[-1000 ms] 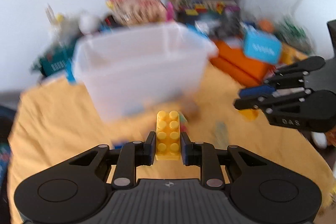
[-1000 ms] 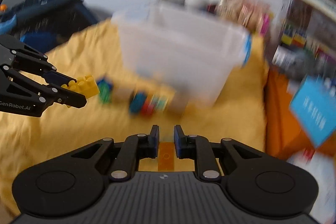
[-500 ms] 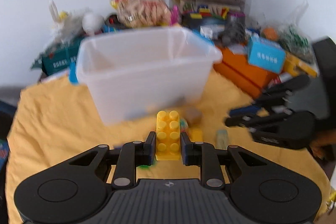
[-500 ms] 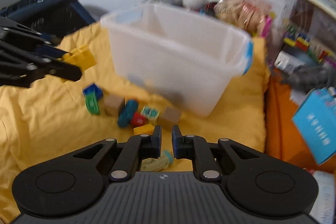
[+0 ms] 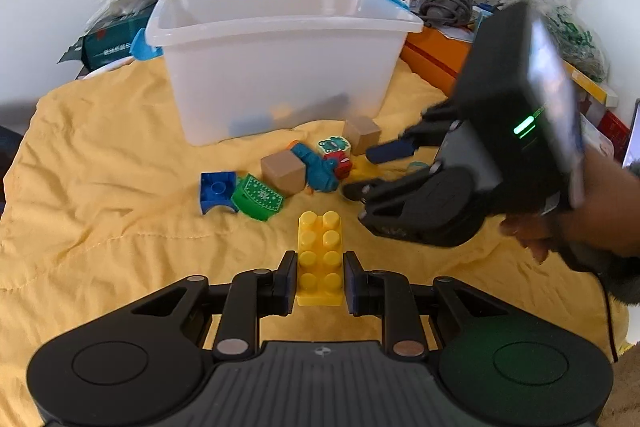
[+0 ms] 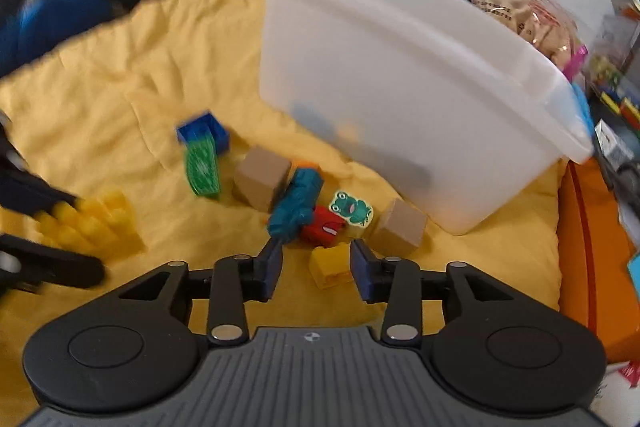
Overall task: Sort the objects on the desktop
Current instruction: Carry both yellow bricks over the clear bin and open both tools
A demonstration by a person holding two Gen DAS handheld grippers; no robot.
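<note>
From the left wrist camera, we hold a yellow brick [image 5: 320, 259] clamped between the fingers of our left gripper [image 5: 320, 279], its studs facing up and its far end sticking out past the fingertips. Ahead on the yellow cloth [image 5: 100, 187] lies the loose pile: a blue brick [image 5: 216, 189], a green piece [image 5: 258, 197], a tan cube [image 5: 286, 173], a teal toy [image 5: 316, 167] and a second tan cube [image 5: 362, 135]. Behind them stands the clear bin [image 5: 280, 59], with a few dim shapes already at its bottom (too cloudy to name). Our right gripper [image 5: 384, 171] reaches in from the right, down at the pile, with its fingers apart.

From the right wrist camera, our right gripper [image 6: 316, 263] is spread wide around a small yellow piece [image 6: 332, 265], which lies on the cloth nearer the right finger [image 6: 362, 267]. A red piece [image 6: 324, 227], a frog tile [image 6: 351, 209] and the teal toy [image 6: 298, 205] crowd just beyond it. The view is blurred, so we cannot tell whether either finger touches the piece.

The risk we see is an off-centre close: the right finger may push the small piece sideways across the soft cloth, or the left finger may catch the teal toy. The bin's tall wall is another hazard, since a low carry could knock a brick loose against the rim.
</note>
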